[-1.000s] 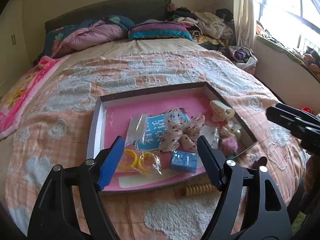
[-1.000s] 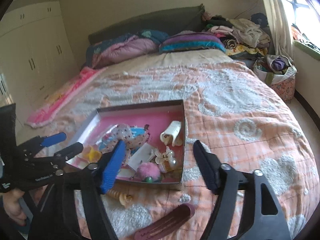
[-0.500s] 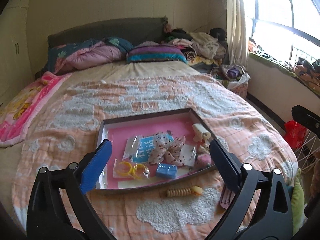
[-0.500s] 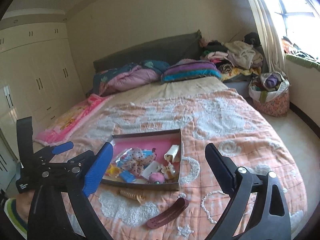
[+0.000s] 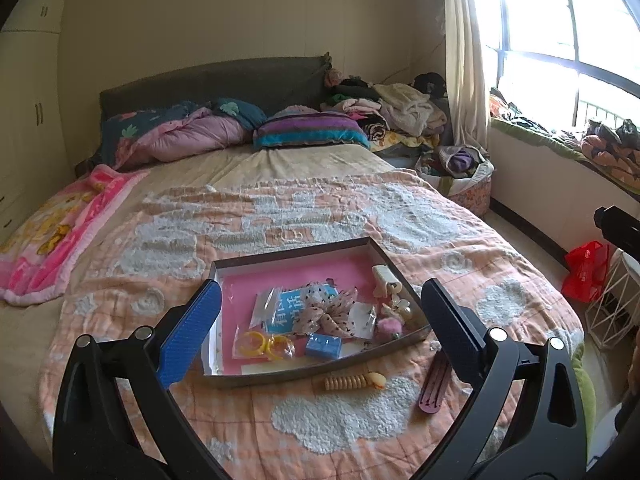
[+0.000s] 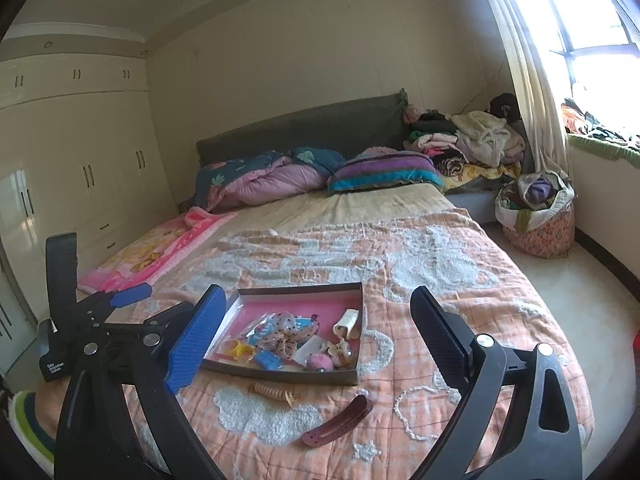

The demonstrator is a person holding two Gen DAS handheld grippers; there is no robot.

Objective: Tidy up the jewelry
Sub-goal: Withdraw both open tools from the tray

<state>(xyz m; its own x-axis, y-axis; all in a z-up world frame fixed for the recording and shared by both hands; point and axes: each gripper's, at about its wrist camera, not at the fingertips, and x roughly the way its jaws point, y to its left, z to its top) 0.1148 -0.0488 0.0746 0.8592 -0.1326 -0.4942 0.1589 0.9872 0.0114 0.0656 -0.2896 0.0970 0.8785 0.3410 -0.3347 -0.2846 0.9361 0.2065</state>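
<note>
Both the left gripper [image 5: 320, 340] and the right gripper [image 6: 316, 344] stand wide and empty. Just beyond and below their tips lies the spiral clip [image 5: 354, 381], likely light, stiff and slippery; best pinched across its middle.

My left claw [image 5: 320, 320] is a black plastic frame with triangular cut-outs and silver round screws at its joints. One finger carries a ribbed blue pad [image 5: 190, 336]; the other pad is black. My right claw [image 6: 316, 332] looks the same. Beside it, the left claw's body bears small white lettering.
</note>
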